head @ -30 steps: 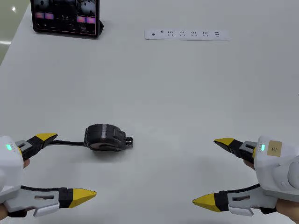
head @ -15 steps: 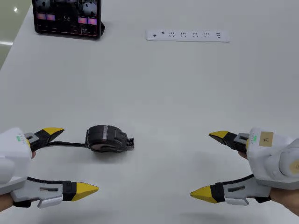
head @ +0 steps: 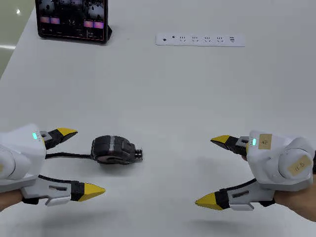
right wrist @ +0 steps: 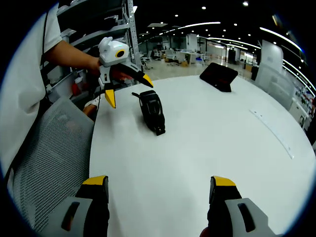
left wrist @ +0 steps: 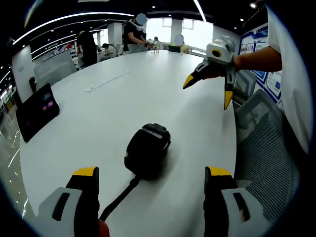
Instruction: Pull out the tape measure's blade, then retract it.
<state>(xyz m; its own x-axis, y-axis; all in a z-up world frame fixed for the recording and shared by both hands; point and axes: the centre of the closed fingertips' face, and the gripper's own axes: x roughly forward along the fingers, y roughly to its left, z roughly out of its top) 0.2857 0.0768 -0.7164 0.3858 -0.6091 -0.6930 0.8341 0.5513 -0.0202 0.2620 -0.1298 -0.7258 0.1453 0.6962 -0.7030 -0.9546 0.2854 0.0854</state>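
Observation:
A black tape measure (head: 113, 149) lies on the white table (head: 163, 94), its blade tip pointing right and a black strap trailing left. It also sits just ahead of the jaws in the left gripper view (left wrist: 147, 149) and farther off in the right gripper view (right wrist: 152, 110). My left gripper (head: 85, 162) stands open just left of the case, its jaws on either side of the strap. My right gripper (head: 214, 171) is open with nothing between its jaws, well to the right of the tape measure. Each gripper appears in the other's view: the right gripper (left wrist: 211, 74) and the left gripper (right wrist: 127, 85).
A dark tablet (head: 73, 19) stands at the far left of the table, and a white power strip (head: 200, 39) lies at the far middle. A mesh chair (right wrist: 49, 158) sits by the table's near edge. People stand in the background.
Both grippers have moved inward toward the tape measure, the left more than the right. The tape measure has not moved.

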